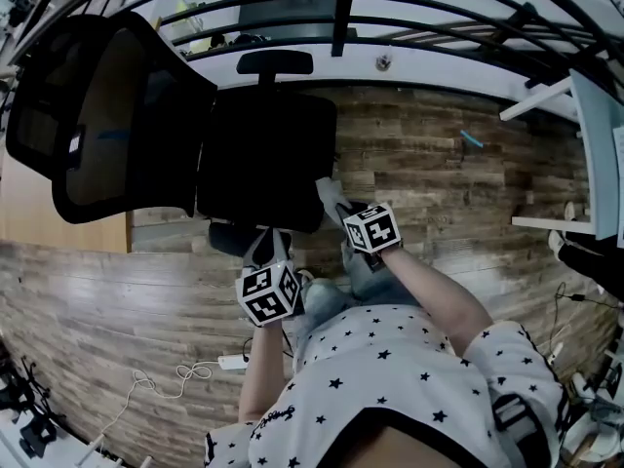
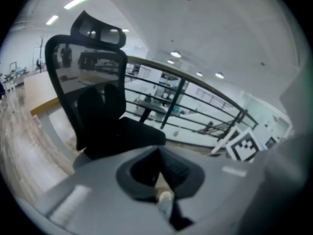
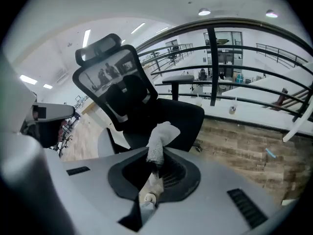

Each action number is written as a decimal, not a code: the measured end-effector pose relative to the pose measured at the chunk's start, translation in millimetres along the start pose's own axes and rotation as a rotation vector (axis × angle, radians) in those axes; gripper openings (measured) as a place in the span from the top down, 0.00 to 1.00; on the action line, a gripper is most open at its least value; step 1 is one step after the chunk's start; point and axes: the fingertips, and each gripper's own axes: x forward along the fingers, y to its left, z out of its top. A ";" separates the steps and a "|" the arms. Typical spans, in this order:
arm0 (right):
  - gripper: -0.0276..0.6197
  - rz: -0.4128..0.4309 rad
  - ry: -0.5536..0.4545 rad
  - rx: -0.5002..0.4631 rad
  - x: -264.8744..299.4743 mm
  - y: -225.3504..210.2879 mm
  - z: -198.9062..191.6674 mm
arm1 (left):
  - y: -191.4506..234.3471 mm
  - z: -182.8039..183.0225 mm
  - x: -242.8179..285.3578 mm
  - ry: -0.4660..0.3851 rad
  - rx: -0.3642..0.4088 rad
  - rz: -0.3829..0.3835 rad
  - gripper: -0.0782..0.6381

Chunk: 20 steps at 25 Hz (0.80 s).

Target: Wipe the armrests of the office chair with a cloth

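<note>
looking down from the head view, i see the black office chair (image 1: 263,154) on a wood-plank floor (image 1: 429,164), with its mesh backrest (image 1: 107,125) at the left and its seat in the middle. just below the seat, the left gripper (image 1: 265,247) points at the chair. in the left gripper view its fingers are pressed together with nothing between them. to its right, the right gripper (image 1: 333,195) sits beside the seat's near right corner. in the right gripper view its fingers pinch a white cloth (image 3: 159,138), which stands up from the jaws in a crumpled, fuzzy tuft. one armrest (image 1: 275,63) shows beyond the seat, a flat black pad on a post, near a dark railing (image 1: 390,13). the cloth is well apart from that armrest. i cannot pick out the nearer armrest with certainty.

my judgement is that wiping has not begun, and the step in hand is bringing the cloth to an armrest. to do it well i would lay the tuft flat on the pad's top, grip firmly so the cloth does not slip out, and draw it along the full length. the chair probably rolls or swivels under a push, so i would steady it with the closed left gripper. the cloth looks soft and small, so several passes may be needed.
</note>
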 end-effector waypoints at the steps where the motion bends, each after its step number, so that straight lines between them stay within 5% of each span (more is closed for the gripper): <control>1: 0.91 0.000 -0.011 -0.004 -5.3 -8.0 5.6 | -7.7 4.4 5.6 -0.004 0.004 -0.001 0.89; 20: 0.91 0.073 -0.137 -0.023 -92.3 -130.2 86.8 | -123.1 76.5 91.1 -0.092 0.002 0.028 0.89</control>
